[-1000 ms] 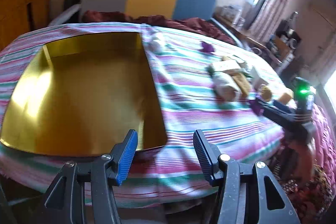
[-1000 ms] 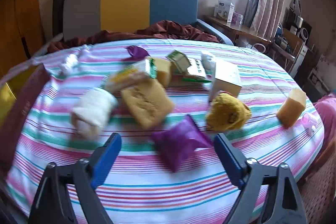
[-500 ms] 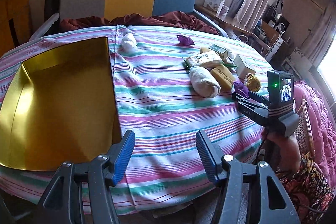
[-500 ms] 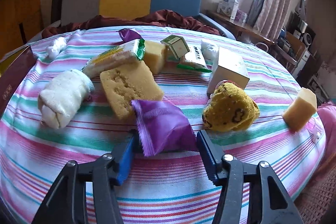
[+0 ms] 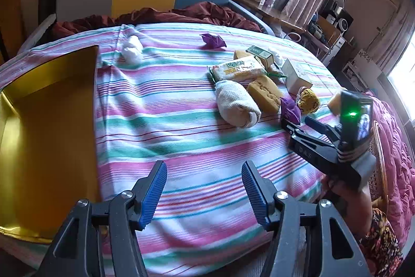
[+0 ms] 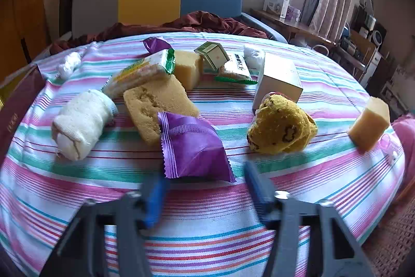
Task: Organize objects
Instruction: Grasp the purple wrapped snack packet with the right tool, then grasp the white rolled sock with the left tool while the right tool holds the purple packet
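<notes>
A purple snack packet (image 6: 192,147) lies on the striped tablecloth just ahead of my right gripper (image 6: 205,186). The right jaws stand apart on either side of the packet's near edge; whether they touch it is unclear. In the left wrist view the packet (image 5: 290,109) sits at the tips of the right gripper (image 5: 298,122). My left gripper (image 5: 205,186) is open and empty above the table's near edge, beside the gold tray (image 5: 46,121) on its left.
Around the packet lie a white rolled sock (image 6: 80,121), a sponge slab (image 6: 155,105), a yellow sock ball (image 6: 281,131), a white box (image 6: 278,79), a sponge cube (image 6: 369,123), a green-ended wrapped pack (image 6: 141,73) and a second purple packet (image 6: 155,44). A sofa stands behind the table.
The right gripper closed in around the purple packet, then its jaws spread apart again and blur. The left gripper swung right, away from the gold tray.
</notes>
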{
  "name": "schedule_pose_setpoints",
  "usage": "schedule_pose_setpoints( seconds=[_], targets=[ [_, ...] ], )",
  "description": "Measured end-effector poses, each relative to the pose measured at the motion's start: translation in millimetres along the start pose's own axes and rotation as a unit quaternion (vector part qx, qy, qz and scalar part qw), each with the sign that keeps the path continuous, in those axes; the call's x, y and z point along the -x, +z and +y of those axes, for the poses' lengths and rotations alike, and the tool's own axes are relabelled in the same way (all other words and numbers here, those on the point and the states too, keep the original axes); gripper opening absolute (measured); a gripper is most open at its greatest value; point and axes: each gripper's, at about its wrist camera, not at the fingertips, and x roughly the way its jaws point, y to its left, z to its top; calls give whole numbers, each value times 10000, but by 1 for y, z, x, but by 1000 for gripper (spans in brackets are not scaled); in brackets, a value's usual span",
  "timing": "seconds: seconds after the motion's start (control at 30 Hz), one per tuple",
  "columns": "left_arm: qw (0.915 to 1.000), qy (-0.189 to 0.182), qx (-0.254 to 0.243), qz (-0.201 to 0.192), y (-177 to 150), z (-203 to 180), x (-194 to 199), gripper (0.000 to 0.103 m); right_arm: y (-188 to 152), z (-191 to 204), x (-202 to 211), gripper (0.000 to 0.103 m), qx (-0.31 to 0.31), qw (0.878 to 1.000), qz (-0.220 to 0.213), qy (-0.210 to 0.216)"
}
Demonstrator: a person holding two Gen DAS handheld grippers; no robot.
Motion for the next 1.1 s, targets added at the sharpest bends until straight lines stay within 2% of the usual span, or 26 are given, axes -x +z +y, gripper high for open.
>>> schedule_pose_setpoints(
  seconds=[0.1, 0.2, 0.3, 0.37, 0.47, 0.5, 0.53, 0.6, 0.87, 0.97, 1.03, 1.1],
  targets=[
    [10000, 27, -10, 39, 0, -5, -8, 61, 2, -3, 6, 73, -128, 9994, -110, 304],
    [10000, 46, -15, 76, -1, -7, -13, 61, 6, -14, 7, 73, -472, 9955, -129, 815],
    [10000, 17, -26, 93, -2, -10, -16, 61, 9, -16, 1, 72, -465, 9946, -102, 919],
    [9999, -11, -64, 104, -2, -12, -19, 61, 11, -14, -7, 67, -387, 9947, -30, 956],
    [9998, 19, -151, 100, -1, -15, -22, 61, 10, -15, -15, 54, -471, 9936, 48, 1024],
    [9998, 35, -160, 111, 0, -15, -24, 61, 9, -16, -17, 46, -505, 9931, 25, 1062],
    [9998, 31, -151, 121, 1, -15, -26, 61, 10, -17, -18, 40, -502, 9935, 2, 1024],
    [9998, 35, -145, 135, 2, -15, -29, 61, 10, -17, -19, 34, -503, 9943, -34, 935],
    [9999, 10, -119, -65, 22, -22, -46, 62, 3, -18, -15, 29, -592, 9951, -247, 753],
    [9997, -6, -183, -184, 35, -31, -54, 69, 1, -17, -14, 29, -610, 9952, -312, 693],
    [9992, 12, -295, -280, 45, -40, -62, 84, 0, -14, -14, 29, -505, 9962, -347, 612],
    [9987, 4, -404, -296, 52, -46, -71, 84, -1, -13, -13, 29, -434, 9969, -373, 547]
  ],
)
